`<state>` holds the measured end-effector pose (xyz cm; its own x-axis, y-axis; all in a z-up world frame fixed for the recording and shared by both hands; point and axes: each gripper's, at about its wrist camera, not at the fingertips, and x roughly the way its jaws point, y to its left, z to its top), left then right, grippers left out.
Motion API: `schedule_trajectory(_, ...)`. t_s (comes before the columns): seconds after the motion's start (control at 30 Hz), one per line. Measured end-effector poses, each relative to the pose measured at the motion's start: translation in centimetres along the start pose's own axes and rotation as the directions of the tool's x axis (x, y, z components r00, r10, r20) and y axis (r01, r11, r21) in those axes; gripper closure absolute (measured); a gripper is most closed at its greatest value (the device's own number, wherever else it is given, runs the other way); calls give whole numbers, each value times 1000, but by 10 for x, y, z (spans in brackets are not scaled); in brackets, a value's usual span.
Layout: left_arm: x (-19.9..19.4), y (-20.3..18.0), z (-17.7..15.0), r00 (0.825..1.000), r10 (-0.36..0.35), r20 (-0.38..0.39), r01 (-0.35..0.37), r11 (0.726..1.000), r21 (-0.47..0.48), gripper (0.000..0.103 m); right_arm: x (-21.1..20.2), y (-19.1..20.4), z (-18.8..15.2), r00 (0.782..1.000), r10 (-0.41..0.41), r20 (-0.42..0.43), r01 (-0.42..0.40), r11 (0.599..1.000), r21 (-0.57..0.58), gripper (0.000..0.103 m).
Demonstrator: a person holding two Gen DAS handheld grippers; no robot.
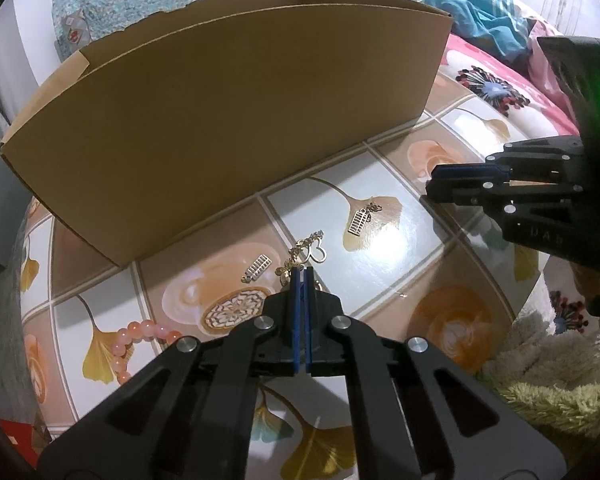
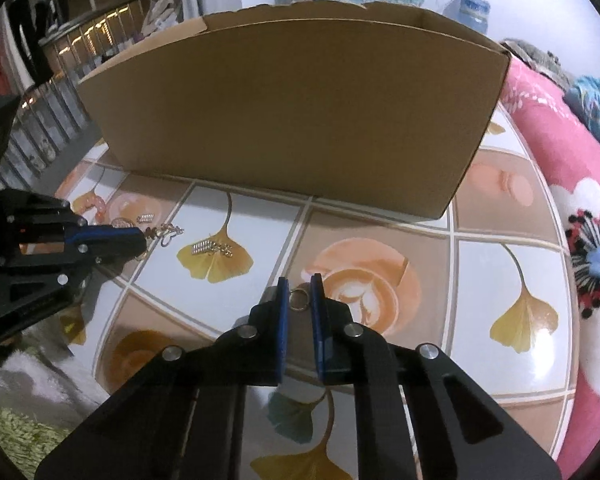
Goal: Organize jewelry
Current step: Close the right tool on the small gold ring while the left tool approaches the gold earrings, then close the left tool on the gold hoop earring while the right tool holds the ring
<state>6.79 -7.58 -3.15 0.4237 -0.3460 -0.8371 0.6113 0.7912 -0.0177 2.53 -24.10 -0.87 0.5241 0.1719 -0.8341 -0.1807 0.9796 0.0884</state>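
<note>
My left gripper [image 1: 302, 271] is shut on a gold chain with heart and butterfly charms [image 1: 306, 252], low over the patterned table; the right wrist view shows this left gripper [image 2: 142, 237] with the charms [image 2: 168, 234] dangling at its tip. My right gripper [image 2: 299, 281] has its blue pads closed onto a small metal ring [image 2: 299, 300] just above the tabletop. From the left wrist view the right gripper [image 1: 431, 187] is at the right, and the ring is hidden there. A tall cardboard box [image 1: 240, 120] stands behind both.
Two silver ladder-shaped pendants [image 1: 258, 268] [image 1: 360, 220] and a pink bead bracelet [image 1: 140, 336] lie on the glossy tabletop [image 1: 400, 248] before the box [image 2: 292, 120]. A pink flowered blanket [image 2: 560, 168] borders the table's right side, a shaggy rug [image 1: 560, 380] its near edge.
</note>
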Motion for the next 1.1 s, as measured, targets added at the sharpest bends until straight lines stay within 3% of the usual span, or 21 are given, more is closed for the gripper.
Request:
schedule_trajectory(0.33,-12,1,-3,1000,-6,13,6,1000,3,101,-7,-1,-5,1000,18,9,-19,999,30,92)
schedule_trajectory(0.37,-12,1,-3,1000,-13,8,12,1000,2,99,-8,-2,-6,1000,18,12,-18,999,32,92)
schedule_trajectory(0.43,-12,-1,-3,1000,-9,7,8,1000,8,85,-10,-1,-6,1000,18,17,-19,999,34,92)
schedule_trajectory(0.5,-9,-2,-3,1000,-5,0,5,1000,13,80,-13,-2,-8,1000,22,22,-23,999,36,92)
schedule_trajectory(0.77,-1,-6,-4,1000,6,-22,-5,999,39,81,-14,1,-9,999,28,31,-29,999,28,91)
schedule_trajectory(0.97,1,-13,-2,1000,5,-21,-3,997,74,92,-13,-1,-10,999,40,19,-41,999,22,91)
schedule_trajectory(1.1,1,-13,-2,1000,5,-21,-3,997,78,93,-12,1,-10,999,40,11,-40,999,11,82)
